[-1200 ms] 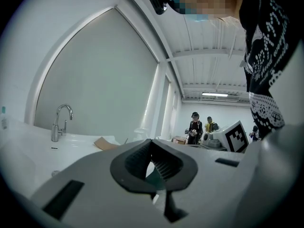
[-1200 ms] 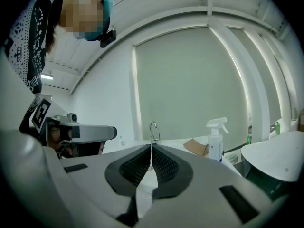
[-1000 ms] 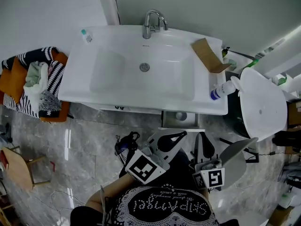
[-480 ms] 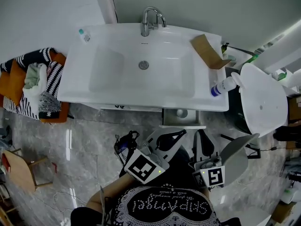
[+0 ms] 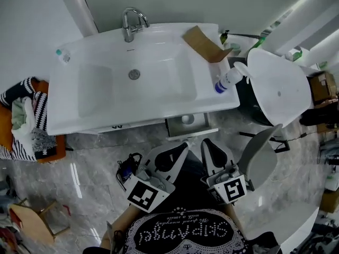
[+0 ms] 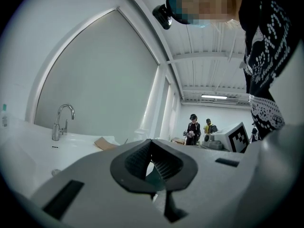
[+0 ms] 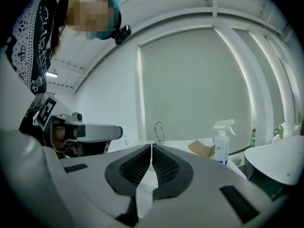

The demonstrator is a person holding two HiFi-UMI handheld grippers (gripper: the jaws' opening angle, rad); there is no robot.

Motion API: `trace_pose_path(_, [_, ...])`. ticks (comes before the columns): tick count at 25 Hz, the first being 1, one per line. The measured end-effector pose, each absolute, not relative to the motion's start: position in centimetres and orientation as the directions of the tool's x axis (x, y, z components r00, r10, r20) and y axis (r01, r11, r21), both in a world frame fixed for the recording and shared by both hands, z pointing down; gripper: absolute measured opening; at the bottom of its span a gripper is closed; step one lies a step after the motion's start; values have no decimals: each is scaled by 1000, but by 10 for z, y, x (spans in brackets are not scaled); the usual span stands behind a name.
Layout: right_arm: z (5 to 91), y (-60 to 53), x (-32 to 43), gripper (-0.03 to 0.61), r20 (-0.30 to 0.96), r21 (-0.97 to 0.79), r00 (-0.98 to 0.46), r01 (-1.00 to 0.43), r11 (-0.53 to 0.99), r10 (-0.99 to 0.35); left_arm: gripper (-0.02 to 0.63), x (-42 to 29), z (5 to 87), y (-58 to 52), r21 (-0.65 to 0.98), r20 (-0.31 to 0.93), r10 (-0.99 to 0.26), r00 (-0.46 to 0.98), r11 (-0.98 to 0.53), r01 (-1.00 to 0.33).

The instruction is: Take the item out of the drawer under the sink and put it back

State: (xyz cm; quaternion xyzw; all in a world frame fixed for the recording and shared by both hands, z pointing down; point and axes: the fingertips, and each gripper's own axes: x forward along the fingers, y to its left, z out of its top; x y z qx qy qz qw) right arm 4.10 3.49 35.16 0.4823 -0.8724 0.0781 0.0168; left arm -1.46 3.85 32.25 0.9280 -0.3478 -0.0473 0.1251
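Note:
The white sink (image 5: 132,83) stands ahead of me. The small drawer (image 5: 199,124) under its front right is pulled open. A small round pale item (image 5: 186,119) lies inside it. Both grippers hover level just in front of the drawer, apart from it. My left gripper (image 5: 183,145) (image 6: 151,141) has its jaws closed tip to tip with nothing between them. Just to its right, my right gripper (image 5: 205,142) (image 7: 151,146) is likewise shut and empty.
On the sink's right rim stand a spray bottle (image 5: 228,79) (image 7: 222,141) and a cardboard piece (image 5: 204,44); the faucet (image 5: 132,23) is at the back. A white round tub (image 5: 278,86) and a grey seat (image 5: 259,155) are at the right, and a basket of striped clothes (image 5: 26,120) at the left.
The head view has swung, so the sink now sits further left and tilted. Both grippers keep their places in front of the open drawer, still shut.

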Motion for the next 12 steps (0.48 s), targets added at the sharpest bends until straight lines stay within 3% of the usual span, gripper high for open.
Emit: trace_pose_path(12, [345, 36, 44, 20, 114, -104, -531, -847, 521, -840, 0, -23, 328, 34, 320, 37, -676, 736, -690, -649])
